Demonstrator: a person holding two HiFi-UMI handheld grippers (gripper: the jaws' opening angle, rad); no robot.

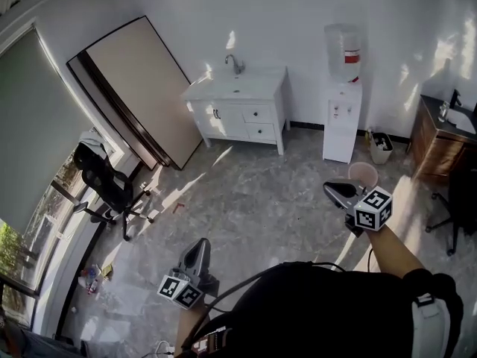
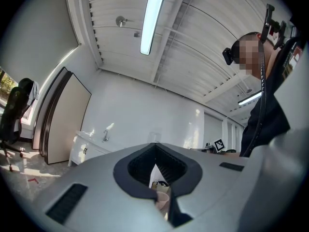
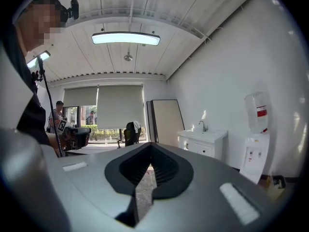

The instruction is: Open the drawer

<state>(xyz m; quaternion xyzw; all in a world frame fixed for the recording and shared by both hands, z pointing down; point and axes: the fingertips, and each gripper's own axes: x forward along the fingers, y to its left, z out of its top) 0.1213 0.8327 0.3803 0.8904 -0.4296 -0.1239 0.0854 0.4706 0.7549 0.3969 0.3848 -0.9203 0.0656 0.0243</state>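
Far-off vanity (image 1: 270,88); drawers (image 1: 258,114) small, perhaps two stacked

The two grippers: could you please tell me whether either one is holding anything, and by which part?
Nothing is held. The left gripper and the right gripper both have their jaws together with nothing between them.

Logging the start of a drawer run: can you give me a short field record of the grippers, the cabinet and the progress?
left gripper: jaws together, empty
right gripper: jaws together, empty
white cabinet: far from both grippers, tap on top
drawers: shut, nothing touching them
right of cabinet: water dispenser
task status: drawer not yet opened
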